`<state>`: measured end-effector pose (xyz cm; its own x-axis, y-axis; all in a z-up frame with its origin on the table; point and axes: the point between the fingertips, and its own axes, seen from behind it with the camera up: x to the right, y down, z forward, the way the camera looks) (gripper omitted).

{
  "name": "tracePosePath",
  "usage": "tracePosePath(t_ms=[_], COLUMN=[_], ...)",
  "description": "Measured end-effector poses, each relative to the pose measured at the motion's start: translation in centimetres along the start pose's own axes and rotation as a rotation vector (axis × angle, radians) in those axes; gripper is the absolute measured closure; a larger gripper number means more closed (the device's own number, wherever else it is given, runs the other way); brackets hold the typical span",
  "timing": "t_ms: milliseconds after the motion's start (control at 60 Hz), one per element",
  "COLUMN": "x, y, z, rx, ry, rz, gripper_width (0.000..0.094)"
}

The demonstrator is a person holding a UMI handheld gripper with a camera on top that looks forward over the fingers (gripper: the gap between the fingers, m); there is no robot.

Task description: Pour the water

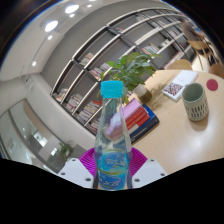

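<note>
The gripper [111, 168] is clamped on a clear plastic water bottle [112, 140], both purple pads [88, 160] pressing its lower body. The bottle stands upright between the fingers, its light blue cap [112, 89] on, lifted in front of the scene. Behind it lie a red and blue stack of books [143, 119] and a leafy potted plant [130, 68] on a wooden table [206, 85]. Farther right on the table stand a green mug [195, 101] and a patterned box [174, 89]. Long shelving [110, 45] lines the wall beyond.
</note>
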<state>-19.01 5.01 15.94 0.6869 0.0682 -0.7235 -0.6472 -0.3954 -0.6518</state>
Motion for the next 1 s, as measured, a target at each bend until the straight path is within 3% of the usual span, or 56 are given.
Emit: tracePosePath(t_ms=[350,517,800,1000], x=[2.1,3.8,8.0,8.8], y=[-9.8,-13.7,-16.6,-16.6], z=[2.9,3.3,3.8,4.4], rx=[-0.027,0.039,0.127,0.104], ry=[-0.127,-0.173,-0.215,-0.207], rz=[0.734,1.036,1.401,1.456], gripper_width=[0.0541,0.0542,0.0544,0.0519])
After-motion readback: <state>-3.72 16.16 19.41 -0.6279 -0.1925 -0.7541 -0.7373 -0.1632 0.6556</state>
